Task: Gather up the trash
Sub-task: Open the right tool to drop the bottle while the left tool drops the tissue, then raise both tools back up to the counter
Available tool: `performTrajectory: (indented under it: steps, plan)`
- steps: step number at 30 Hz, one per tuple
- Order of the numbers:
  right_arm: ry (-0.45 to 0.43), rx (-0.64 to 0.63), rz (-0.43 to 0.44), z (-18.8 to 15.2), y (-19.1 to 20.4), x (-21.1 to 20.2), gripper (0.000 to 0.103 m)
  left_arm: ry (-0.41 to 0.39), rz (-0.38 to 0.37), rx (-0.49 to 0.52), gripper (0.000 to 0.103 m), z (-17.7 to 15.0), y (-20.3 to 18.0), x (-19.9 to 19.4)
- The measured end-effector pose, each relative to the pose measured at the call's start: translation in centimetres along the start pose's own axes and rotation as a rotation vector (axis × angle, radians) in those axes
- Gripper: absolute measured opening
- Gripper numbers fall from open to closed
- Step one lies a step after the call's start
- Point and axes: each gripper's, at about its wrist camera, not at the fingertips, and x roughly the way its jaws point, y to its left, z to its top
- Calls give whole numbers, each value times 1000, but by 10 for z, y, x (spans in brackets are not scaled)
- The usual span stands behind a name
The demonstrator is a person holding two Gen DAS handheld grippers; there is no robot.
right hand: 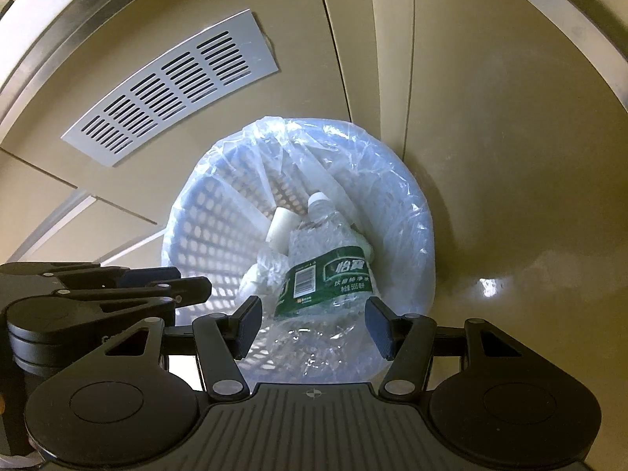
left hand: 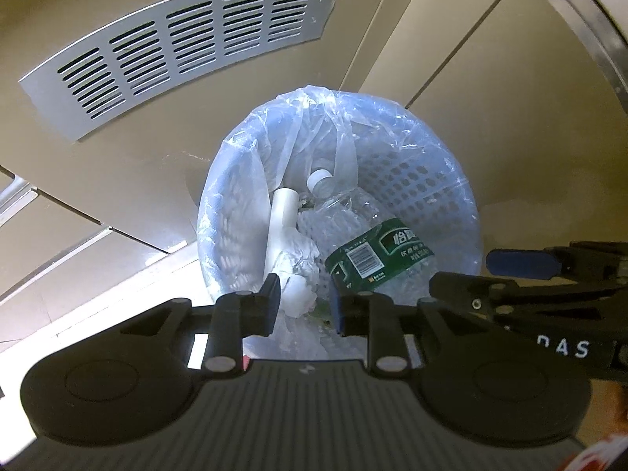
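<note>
Beige flooring surrounds the lined basket (right hand: 416,235) where the crushed bottle (right hand: 325,274) lies, dropped, both the left gripper (left hand: 306,302) and right gripper (right hand: 314,325) parted and empty, so finding further trash seems next.

One waste basket (left hand: 431,180), perforated wall, lined with one clear plastic bag (left hand: 314,117). Inside: one crushed water bottle (left hand: 376,251), green label; one white tube (left hand: 280,219); crumpled white paper (left hand: 302,255), pieces uncountable. One slotted vent grille (left hand: 176,47). Two grippers: left gripper (left hand: 306,306), right gripper (right hand: 314,325).
</note>
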Motion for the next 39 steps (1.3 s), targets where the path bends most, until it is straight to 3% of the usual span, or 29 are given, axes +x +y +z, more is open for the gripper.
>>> performTrajectory:
  steps: [20, 21, 29, 39]
  plan:
    - [-93, -9, 33, -16, 12, -53, 58, -97, -12, 7, 23, -16, -3, -74]
    - [-69, 16, -15, -17, 12, -58, 58, -105, -17, 11, 23, -16, -3, -80]
    - [-209, 70, 4, -26, 16, -117, 58, -202, -69, 79, 23, -9, -13, -135]
    - [-429, 157, -21, -20, 20, -183, 58, -352, -144, 221, 23, 24, -37, -191]
